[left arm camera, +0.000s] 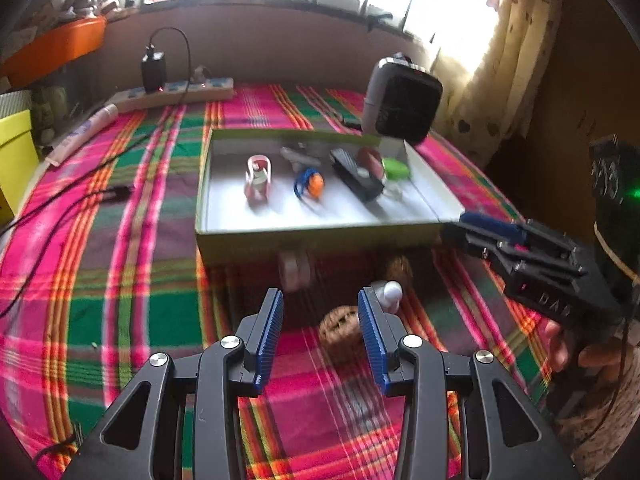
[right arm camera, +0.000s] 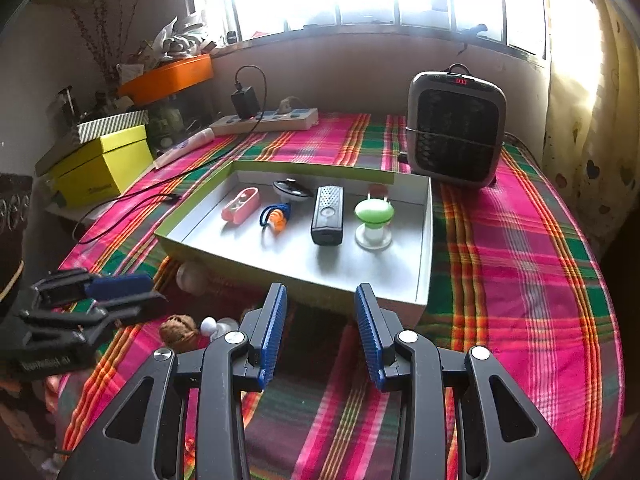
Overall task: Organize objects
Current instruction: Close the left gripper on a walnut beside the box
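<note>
A shallow open box [right arm camera: 423, 240] lies on the plaid cloth. It holds a pink case [right arm camera: 240, 210], a blue-and-orange item [right arm camera: 274, 216], a black remote [right arm camera: 327, 216] and a green-topped piece [right arm camera: 374, 216]. In front of the box lie a brown walnut-like ball [left arm camera: 338, 330], a small white piece [left arm camera: 390, 292], a second brown ball [left arm camera: 400, 270] and a pale roll [left arm camera: 294, 270]. My left gripper [left arm camera: 320, 294] is open over the cloth with nothing between its pads; the first ball lies just beyond them. My right gripper [right arm camera: 321, 287] is open and empty at the box's near wall.
A grey heater [right arm camera: 456, 132] stands behind the box on the right. A power strip [right arm camera: 266, 120] with a charger, a tube and a black cable [right arm camera: 120, 204] lie at the back left. A yellow box [right arm camera: 104, 164] sits left; a curtain [right arm camera: 592, 120] hangs right.
</note>
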Available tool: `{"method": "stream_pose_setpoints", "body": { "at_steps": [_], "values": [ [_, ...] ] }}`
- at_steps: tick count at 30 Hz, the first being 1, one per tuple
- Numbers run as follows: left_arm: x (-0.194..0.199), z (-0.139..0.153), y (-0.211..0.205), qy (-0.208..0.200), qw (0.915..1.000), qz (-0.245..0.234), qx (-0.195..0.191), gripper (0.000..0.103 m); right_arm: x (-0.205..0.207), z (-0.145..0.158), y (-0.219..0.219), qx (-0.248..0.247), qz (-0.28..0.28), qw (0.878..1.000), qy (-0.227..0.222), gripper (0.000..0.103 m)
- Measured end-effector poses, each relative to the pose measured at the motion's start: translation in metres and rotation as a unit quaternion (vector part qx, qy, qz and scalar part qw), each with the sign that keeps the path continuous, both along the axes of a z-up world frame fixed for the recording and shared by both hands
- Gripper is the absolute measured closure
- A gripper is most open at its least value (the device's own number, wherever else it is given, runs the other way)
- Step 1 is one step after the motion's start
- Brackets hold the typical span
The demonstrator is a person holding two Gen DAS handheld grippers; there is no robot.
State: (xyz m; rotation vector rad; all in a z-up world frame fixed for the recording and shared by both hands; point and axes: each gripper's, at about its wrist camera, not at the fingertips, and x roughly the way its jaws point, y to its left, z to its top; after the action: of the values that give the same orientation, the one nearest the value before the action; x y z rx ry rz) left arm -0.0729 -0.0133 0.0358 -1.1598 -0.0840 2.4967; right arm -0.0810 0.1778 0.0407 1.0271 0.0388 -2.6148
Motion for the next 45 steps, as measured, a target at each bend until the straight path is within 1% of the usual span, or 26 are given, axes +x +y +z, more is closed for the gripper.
{"method": "stream_pose_setpoints", "body": {
  "at_steps": [5, 7, 10, 16, 20, 21, 22, 25, 31, 37, 45],
  "values": [
    [0.003, -0.008, 0.008, -0.01, 0.9999, -0.012, 0.0, 0.066, 0.005, -0.002, -0.001, -0.003, 0.001, 1.0, -0.004, 0.066],
    [0.002, -0.011, 0.009, -0.011, 0.9999, -0.009, -0.005, 0.066, 0.007, -0.003, -0.001, -0.002, 0.001, 1.0, -0.004, 0.066],
    [0.0, -0.013, 0.009, -0.016, 0.9998, -0.009, 0.004, 0.065, 0.009, -0.004, 0.0, -0.003, 0.002, 1.0, -0.004, 0.066],
    [-0.003, -0.016, 0.011, -0.017, 0.9998, -0.007, -0.001, 0.065, 0.009, -0.006, 0.0, -0.003, -0.002, 1.0, -0.01, 0.066],
    [-0.005, -0.02, 0.015, -0.019, 0.9997, -0.001, -0.017, 0.066, 0.009, -0.007, 0.0, -0.004, -0.002, 1.0, -0.014, 0.066],
    [-0.005, -0.021, 0.014, -0.016, 0.9997, 0.0, -0.02, 0.069, 0.008, -0.008, -0.001, -0.004, -0.001, 1.0, -0.015, 0.066],
    [-0.005, -0.021, 0.013, -0.015, 0.9996, 0.001, -0.023, 0.072, 0.008, -0.008, -0.001, -0.004, 0.0, 1.0, -0.016, 0.066],
    [-0.006, -0.021, 0.008, -0.015, 0.9997, 0.007, -0.019, 0.074, 0.007, -0.01, -0.004, -0.002, 0.001, 1.0, -0.02, 0.066],
    [-0.005, -0.022, -0.005, -0.011, 0.9995, 0.023, -0.017, 0.074, 0.004, -0.015, -0.012, -0.004, 0.011, 0.999, -0.032, 0.066],
    [-0.005, -0.022, -0.015, -0.01, 0.9993, 0.033, -0.016, 0.074, -0.002, -0.021, -0.02, -0.022, 0.018, 0.998, -0.05, 0.066],
    [-0.006, -0.023, -0.026, -0.011, 0.999, 0.043, -0.009, 0.074, -0.006, -0.026, -0.032, -0.022, 0.025, 0.998, -0.058, 0.066]
  ]
}}
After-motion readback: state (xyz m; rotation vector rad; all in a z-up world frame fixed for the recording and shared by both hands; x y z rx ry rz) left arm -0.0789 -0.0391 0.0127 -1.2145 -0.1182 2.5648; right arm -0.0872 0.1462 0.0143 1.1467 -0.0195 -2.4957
